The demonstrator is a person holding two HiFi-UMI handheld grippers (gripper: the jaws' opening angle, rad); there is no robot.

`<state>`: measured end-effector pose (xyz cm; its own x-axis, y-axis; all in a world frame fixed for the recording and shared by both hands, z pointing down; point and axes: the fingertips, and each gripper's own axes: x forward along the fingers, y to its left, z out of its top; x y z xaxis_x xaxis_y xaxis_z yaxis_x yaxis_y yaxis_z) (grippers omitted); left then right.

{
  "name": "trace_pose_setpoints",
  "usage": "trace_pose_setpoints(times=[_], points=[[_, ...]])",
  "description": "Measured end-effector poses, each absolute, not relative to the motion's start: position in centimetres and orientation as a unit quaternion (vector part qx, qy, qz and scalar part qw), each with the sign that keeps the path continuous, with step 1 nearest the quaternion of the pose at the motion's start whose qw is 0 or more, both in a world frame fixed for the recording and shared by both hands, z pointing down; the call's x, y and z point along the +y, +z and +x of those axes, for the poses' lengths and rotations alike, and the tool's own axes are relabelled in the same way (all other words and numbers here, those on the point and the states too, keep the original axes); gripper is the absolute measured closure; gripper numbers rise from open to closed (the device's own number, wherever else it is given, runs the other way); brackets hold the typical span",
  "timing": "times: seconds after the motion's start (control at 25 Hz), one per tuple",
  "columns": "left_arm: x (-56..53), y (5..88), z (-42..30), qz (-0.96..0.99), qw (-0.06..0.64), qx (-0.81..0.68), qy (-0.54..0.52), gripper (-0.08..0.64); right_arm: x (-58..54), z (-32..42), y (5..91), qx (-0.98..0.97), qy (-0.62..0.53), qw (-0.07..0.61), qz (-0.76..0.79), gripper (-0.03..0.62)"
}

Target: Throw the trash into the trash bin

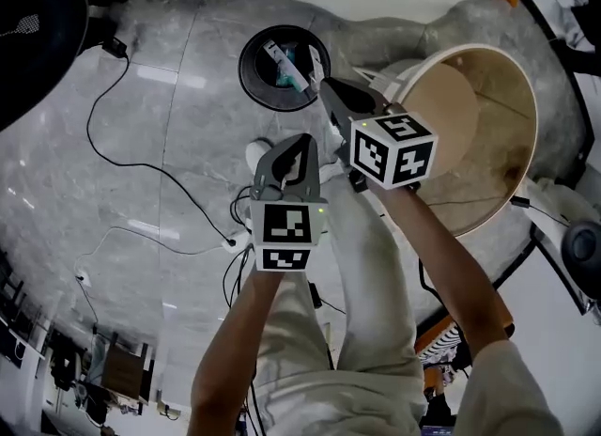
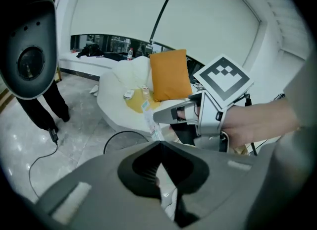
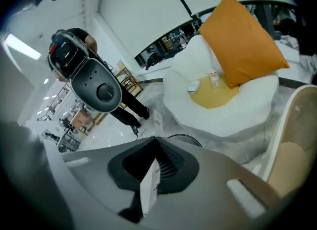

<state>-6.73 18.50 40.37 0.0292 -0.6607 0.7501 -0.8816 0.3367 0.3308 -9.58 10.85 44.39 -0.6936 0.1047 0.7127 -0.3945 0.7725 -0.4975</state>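
Right claw: jaws all but closed, pads clamped on a thin printed wrapper. The wrapper sits flat between the pads. Its long axis runs along the jaws and out past the tips, pointing far and left across the mouth of the bin. From my left claw's camera the free end stands roughly upright.

Left claw: jaws together just near of the bin, left of the right claw and apart from it. A white scrap shows between its pads. It looks like paper, but that view is too tight to be sure.

Surroundings:
- The bin is black and round. It stands on grey stone floor.
- A tub chair lies just right of the bin.
- A white beanbag with an orange cushion is on the far side.
- A black cable trails over the floor to the left.
- A person in dark trousers stands well apart, far left.
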Motion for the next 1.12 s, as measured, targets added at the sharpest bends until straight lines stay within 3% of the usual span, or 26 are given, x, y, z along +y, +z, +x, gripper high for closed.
trace_pose_setpoints(times=[0.92, 1.12], points=[[22.3, 48.9, -9.5, 0.532, 0.479, -0.686, 0.128, 0.558, 9.9, -16.0, 59.6, -0.853, 0.345, 0.369, 0.129, 0.558], [22.9, 49.7, -9.3, 0.53, 0.484, -0.685, 0.124, 0.56, 10.0, -16.6, 63.1, -0.846, 0.337, 0.392, 0.132, 0.558]])
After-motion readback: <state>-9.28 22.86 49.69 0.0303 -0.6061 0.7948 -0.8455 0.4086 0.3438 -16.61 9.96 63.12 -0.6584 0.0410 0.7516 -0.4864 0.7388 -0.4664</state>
